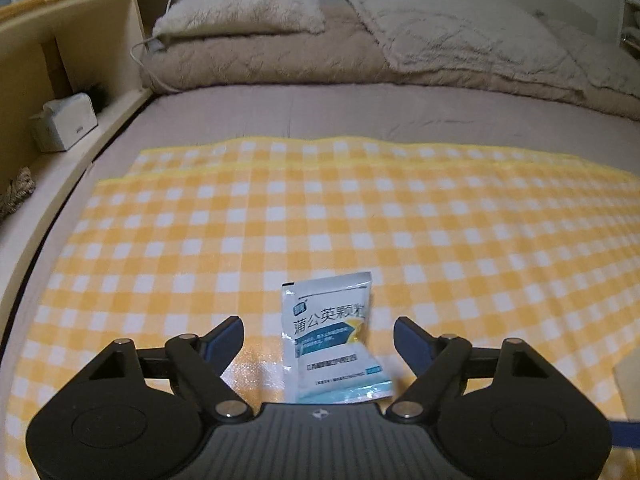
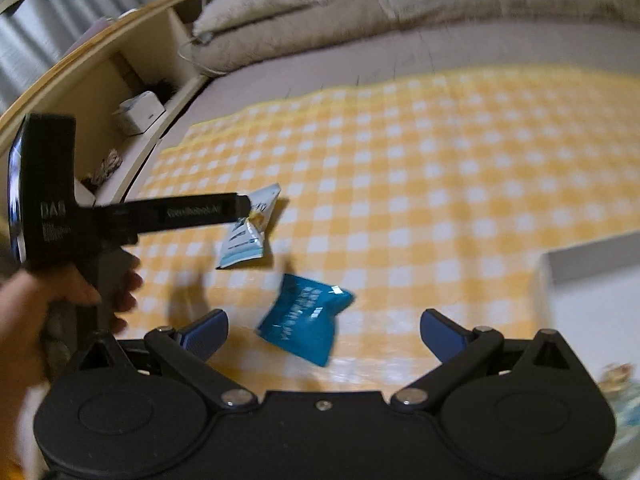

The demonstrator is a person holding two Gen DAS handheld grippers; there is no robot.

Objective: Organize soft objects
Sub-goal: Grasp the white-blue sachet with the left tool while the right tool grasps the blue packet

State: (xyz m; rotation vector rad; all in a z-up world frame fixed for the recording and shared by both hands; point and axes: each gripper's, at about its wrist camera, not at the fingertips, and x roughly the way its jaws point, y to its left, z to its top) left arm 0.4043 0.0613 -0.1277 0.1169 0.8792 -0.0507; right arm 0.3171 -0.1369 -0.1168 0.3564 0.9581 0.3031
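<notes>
Here the bed (image 1: 320, 108) fills both views, with a yellow-checked cloth (image 1: 280, 220) spread under both grippers and beige pillows (image 1: 440, 32) far ahead of them. Left of the left gripper (image 1: 319, 334) runs a wooden headboard shelf (image 1: 80, 40) carrying a white tissue box (image 1: 64, 122). Only the right wrist view shows a white box (image 2: 592, 280) at the right of the right gripper (image 2: 324, 332), and the person's hand (image 2: 60, 292) on the left gripper's handle. The left gripper is spread open, and a white sachet (image 1: 334, 332) with teal print lies on the cloth between its fingers, apparently untouched. The right wrist view shows that sachet at the left gripper's tip. The right gripper is open too; a blue sachet (image 2: 304, 316), blurred, sits between its fingers, seen only here.
</notes>
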